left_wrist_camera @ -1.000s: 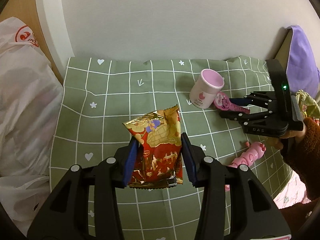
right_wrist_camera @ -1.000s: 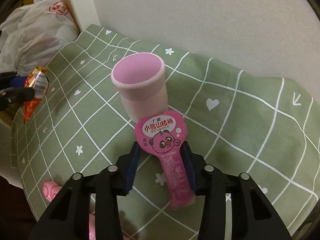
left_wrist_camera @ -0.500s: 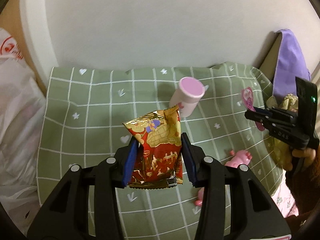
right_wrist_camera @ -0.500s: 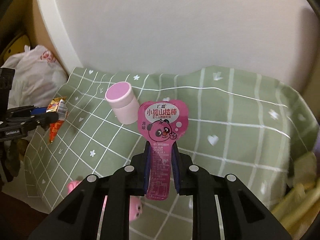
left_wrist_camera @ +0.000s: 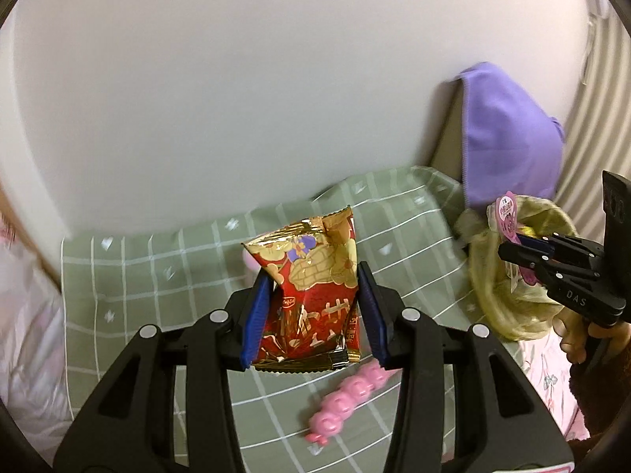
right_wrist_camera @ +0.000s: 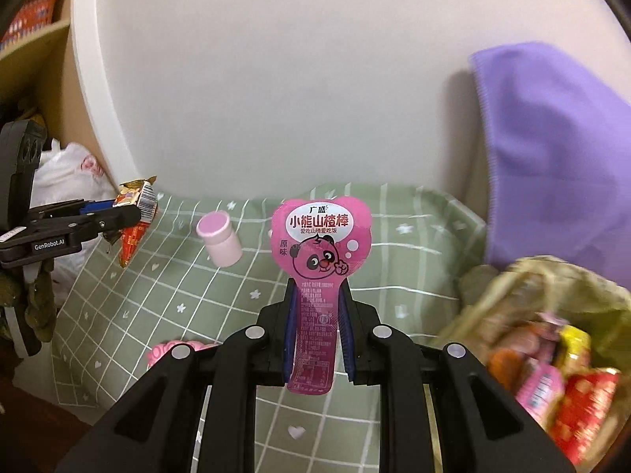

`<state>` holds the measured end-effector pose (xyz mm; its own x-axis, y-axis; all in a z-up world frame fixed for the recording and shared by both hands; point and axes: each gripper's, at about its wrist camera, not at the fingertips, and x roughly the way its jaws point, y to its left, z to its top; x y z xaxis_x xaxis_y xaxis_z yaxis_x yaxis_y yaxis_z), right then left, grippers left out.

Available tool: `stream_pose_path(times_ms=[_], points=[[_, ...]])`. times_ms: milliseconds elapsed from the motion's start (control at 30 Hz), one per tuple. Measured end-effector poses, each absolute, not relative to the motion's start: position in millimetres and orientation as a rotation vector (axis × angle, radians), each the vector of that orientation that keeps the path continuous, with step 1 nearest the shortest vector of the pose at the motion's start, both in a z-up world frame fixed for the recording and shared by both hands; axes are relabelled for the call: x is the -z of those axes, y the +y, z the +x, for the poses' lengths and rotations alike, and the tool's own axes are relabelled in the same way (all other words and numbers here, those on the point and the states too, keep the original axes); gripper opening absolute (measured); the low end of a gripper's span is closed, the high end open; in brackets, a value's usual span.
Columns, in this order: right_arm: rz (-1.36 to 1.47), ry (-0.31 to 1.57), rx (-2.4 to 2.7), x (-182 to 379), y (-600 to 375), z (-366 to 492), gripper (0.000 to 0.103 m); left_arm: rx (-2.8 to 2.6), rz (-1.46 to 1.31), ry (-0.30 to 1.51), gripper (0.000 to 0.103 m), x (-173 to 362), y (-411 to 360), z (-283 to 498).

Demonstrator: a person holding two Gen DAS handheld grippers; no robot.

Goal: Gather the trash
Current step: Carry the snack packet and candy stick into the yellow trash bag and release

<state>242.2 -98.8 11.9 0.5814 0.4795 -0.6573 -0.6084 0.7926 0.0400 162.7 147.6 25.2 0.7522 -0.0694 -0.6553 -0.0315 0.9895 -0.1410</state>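
two grippers are up over the green checked cloth (left_wrist_camera: 130,276), each clenched on a piece of trash. furthest left of the left gripper (left_wrist_camera: 311,315) is a white plastic bag (left_wrist_camera: 27,315), blurred, off the cloth's edge. between the left gripper's blue pads (left_wrist_camera: 256,315) stands a red and gold snack packet (left_wrist_camera: 311,291), upright, squeezed at both sides, its torn top above the fingertips. just behind the packet a bit of the pink bottle (left_wrist_camera: 249,261) peeks out. below and right of the pads a pink caterpillar toy (left_wrist_camera: 347,402) lies on the cloth. further right sits a yellowish bag (left_wrist_camera: 497,287) with wrappers in it, a purple cloth (left_wrist_camera: 512,138) hanging above it, and the right gripper (left_wrist_camera: 508,250) held over the bag's mouth by a hand (left_wrist_camera: 575,335) in a brown sleeve.

from the right gripper (right_wrist_camera: 315,331), far left is the left gripper (right_wrist_camera: 130,215) with the snack packet (right_wrist_camera: 136,220) in it, the white bag (right_wrist_camera: 67,173) behind. nearer, the pink bottle (right_wrist_camera: 219,238) stands on the cloth (right_wrist_camera: 197,303), well apart from the pads. the caterpillar toy (right_wrist_camera: 177,349) shows just left of the fingers. the right gripper's jaws have closed further in the past second and now grasp a pink panda-printed wrapper (right_wrist_camera: 319,276) by its narrow stem, its heart-shaped head upright above the tips. right of it is the yellowish bag (right_wrist_camera: 552,315), open, blurred, holding red, pink and yellow wrappers, with the purple cloth (right_wrist_camera: 552,149) above
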Motion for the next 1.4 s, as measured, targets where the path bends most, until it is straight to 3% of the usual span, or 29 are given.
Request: stream_pose_path(times_ms=[367,667,1033,1400], points=[[-0.132,0.57,-0.423,-63.0,-179.4,200.1,0.019,0.244,-0.065,0.564,0.04,-84.9,72.0,179.6],[-0.036,0.508,-0.175,-82.9,-270.9,158.1,0.019,0.521,-0.035,0.536,0.04,-92.6,-10.9,202.4],[0.069,0.544,-0.001,-68.0,-341.3,125.4,0.019,0.761,0.101,0.716,0.04,-30.5,-125.9,255.8],[0.029,0.692,-0.093,-23.0,-316.5,215.5,0.019,0.829,0.227,0.881,0.04,31.1,-167.5,307.5]])
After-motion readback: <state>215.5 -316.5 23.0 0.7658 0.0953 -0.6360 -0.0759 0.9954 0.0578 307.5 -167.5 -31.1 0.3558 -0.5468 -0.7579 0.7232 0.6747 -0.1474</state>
